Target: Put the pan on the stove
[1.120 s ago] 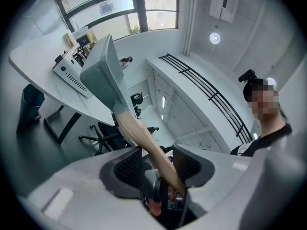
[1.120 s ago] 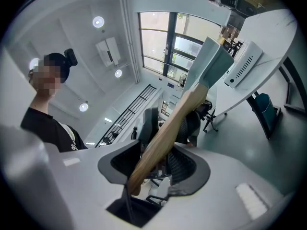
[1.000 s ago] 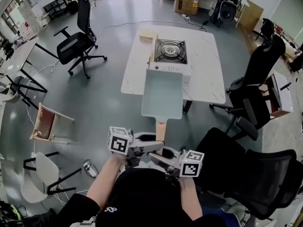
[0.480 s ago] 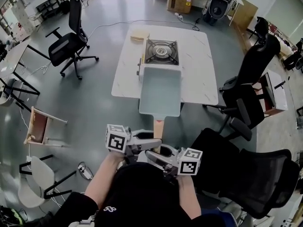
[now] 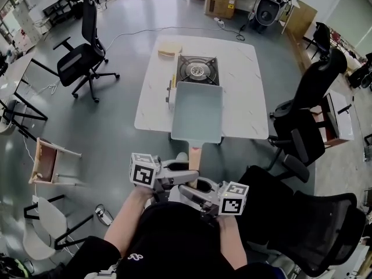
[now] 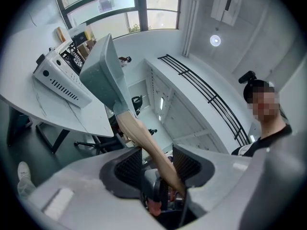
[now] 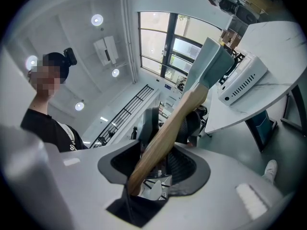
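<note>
A pale blue-grey rectangular pan (image 5: 196, 112) hangs in the air over the near half of the white table (image 5: 244, 97), its far edge at the front of the portable gas stove (image 5: 197, 70). Its wooden handle (image 5: 195, 156) points back at me. My left gripper (image 5: 181, 179) and right gripper (image 5: 200, 194) are both shut on that handle from opposite sides. In the left gripper view the handle (image 6: 144, 143) runs between the left gripper's (image 6: 157, 164) pads up to the pan (image 6: 103, 73). The right gripper view shows the handle (image 7: 168, 128) clamped in the right gripper (image 7: 160, 166).
A tan block (image 5: 170, 47) lies on the table's far left corner, beside the stove. Black office chairs stand at the left (image 5: 84, 51) and close on the right (image 5: 302, 127). A small wooden stool (image 5: 49, 161) lies on the floor to my left.
The pan has moved forward over the table, toward the stove, as I stepped closer. Both grippers have kept their hold on the handle.
</note>
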A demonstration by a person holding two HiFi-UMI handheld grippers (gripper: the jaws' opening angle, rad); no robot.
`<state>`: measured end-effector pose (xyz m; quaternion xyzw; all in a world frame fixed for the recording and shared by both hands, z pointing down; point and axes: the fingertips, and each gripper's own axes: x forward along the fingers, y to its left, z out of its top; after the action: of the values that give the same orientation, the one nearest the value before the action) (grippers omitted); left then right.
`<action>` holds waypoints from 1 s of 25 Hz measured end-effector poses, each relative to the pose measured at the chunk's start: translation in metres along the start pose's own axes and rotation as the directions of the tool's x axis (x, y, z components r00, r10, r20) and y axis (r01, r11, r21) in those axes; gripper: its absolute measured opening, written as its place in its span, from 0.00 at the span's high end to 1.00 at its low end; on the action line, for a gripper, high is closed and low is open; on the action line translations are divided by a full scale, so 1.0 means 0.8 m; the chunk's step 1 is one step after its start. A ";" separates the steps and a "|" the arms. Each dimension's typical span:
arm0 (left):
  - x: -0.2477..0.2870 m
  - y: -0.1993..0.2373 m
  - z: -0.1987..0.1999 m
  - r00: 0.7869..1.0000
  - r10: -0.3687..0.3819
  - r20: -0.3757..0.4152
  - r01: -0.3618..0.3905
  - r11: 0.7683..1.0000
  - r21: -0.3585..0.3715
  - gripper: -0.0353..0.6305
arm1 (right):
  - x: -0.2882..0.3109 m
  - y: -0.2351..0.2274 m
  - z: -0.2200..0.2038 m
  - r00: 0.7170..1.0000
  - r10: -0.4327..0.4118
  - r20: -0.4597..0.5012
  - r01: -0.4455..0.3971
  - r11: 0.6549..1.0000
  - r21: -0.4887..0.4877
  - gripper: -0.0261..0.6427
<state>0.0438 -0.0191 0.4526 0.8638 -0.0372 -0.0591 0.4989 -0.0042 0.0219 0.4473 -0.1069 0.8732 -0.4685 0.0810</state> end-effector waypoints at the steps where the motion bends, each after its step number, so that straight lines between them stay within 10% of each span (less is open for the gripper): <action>1: 0.000 0.004 0.005 1.000 0.002 0.003 -0.002 1.000 -0.004 0.64 | 0.002 -0.004 0.004 1.000 0.000 -0.003 0.000 1.000 0.004 0.69; 25: 0.008 0.093 0.115 0.999 0.034 0.006 -0.034 0.997 -0.070 0.64 | 0.045 -0.093 0.105 0.999 -0.008 -0.031 0.010 0.998 0.067 0.69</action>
<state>0.0369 -0.1362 0.4710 0.8448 -0.0517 -0.0549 0.5298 -0.0101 -0.0949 0.4619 -0.1006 0.8577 -0.4995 0.0689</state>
